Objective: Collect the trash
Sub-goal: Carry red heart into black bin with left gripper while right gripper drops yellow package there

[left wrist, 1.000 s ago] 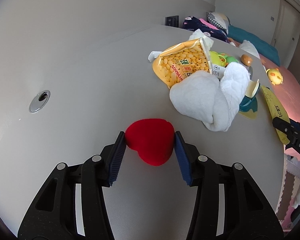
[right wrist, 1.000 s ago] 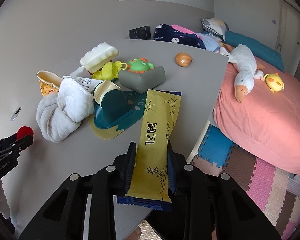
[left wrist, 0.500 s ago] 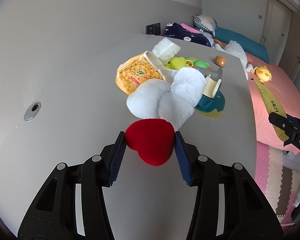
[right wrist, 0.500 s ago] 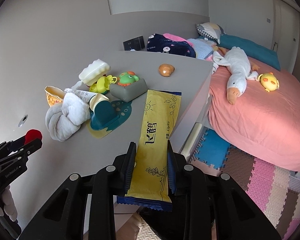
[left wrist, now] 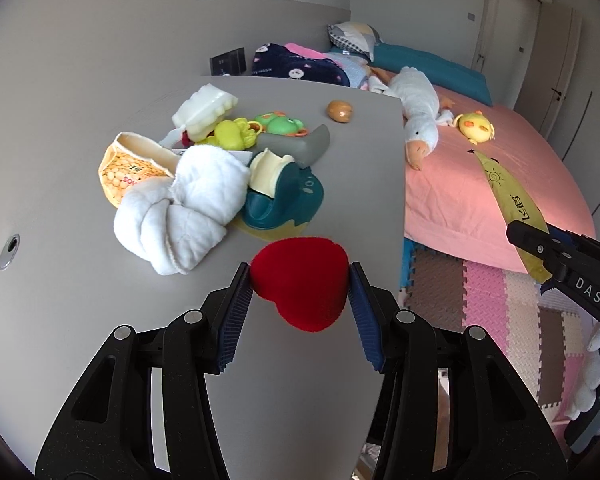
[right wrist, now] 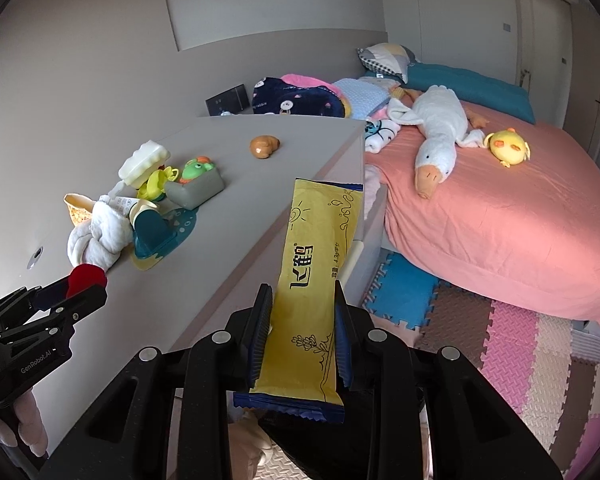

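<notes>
- Both hand-held grippers are drawn back from the clutter since the earlier frames: the pile of things is seen farther off, and the tabletop (right wrist: 236, 216) edge, the bed (right wrist: 500, 216) and the foam floor mat (right wrist: 520, 340) are brought into both views.
- One red heart-shaped plush piece (left wrist: 302, 282) is grasped by the left hand-held gripper (left wrist: 298, 284); its pads are pressed on both sides of the piece, which is held above the near part of the tabletop.
- One yellow snack wrapper (right wrist: 314, 292) is clamped by the right hand-held gripper (right wrist: 302, 320) near its lower end; the upper end stands free, past the tabletop edge and over the floor.
- The carrying step is judged to be in hand: two items are lifted, and no bin is seen in either view.
- For the next move a bin is to be found, and each grasp is to be released over it.
- Left on the tabletop are counted: one opened snack bag (left wrist: 134, 168), one white cloth bundle (left wrist: 180, 212), one teal toy (left wrist: 280, 200), one grey block (left wrist: 310, 146), one small brown object (left wrist: 340, 111).
- On the bed are counted: one plush goose (right wrist: 436, 136) and one yellow chick (right wrist: 508, 146).
</notes>
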`<action>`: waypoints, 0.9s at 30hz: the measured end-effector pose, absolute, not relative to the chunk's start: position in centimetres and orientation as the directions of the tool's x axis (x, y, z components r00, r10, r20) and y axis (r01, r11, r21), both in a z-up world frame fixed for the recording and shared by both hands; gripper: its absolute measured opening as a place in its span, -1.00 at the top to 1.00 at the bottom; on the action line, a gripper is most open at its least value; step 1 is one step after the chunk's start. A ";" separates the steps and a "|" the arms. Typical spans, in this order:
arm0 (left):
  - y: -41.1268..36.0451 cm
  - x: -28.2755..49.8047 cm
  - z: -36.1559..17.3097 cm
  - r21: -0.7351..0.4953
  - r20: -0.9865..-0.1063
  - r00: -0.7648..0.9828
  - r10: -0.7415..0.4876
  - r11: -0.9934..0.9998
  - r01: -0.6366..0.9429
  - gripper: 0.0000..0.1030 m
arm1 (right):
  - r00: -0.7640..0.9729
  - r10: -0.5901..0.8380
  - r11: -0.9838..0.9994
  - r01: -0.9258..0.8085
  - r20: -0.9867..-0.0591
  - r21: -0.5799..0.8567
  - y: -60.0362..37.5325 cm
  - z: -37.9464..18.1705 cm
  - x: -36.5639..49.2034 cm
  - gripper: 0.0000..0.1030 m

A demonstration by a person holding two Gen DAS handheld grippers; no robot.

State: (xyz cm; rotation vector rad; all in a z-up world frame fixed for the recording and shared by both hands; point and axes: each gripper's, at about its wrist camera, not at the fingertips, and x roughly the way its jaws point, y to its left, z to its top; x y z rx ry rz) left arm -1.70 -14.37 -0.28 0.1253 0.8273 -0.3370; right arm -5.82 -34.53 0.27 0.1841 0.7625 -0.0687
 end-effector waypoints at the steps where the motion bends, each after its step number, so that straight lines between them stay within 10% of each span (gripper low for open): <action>1: -15.0 -1.8 -0.4 -0.021 -0.741 0.623 -0.251 0.936 0.352 0.07 | 0.720 -0.001 0.981 0.136 -0.694 0.140 -35.0 0.2 -6.0 0.41; 17: -24.6 -4.1 -2.9 -0.026 -0.794 0.487 -0.362 0.822 0.569 0.02 | 0.684 -0.064 0.950 0.266 -0.727 0.166 -42.1 -1.4 -8.0 0.36; 20: -25.4 -4.4 -3.2 -0.008 -0.809 0.476 -0.345 0.816 0.578 -0.81 | 0.682 -0.096 0.936 0.310 -0.725 0.168 -43.1 -1.5 -8.0 -0.30; 27: -25.5 -4.4 -3.2 0.038 -0.801 0.508 -0.318 0.819 0.573 -0.83 | 0.682 -0.107 0.924 0.337 -0.724 0.180 -44.2 -1.8 -8.2 -0.36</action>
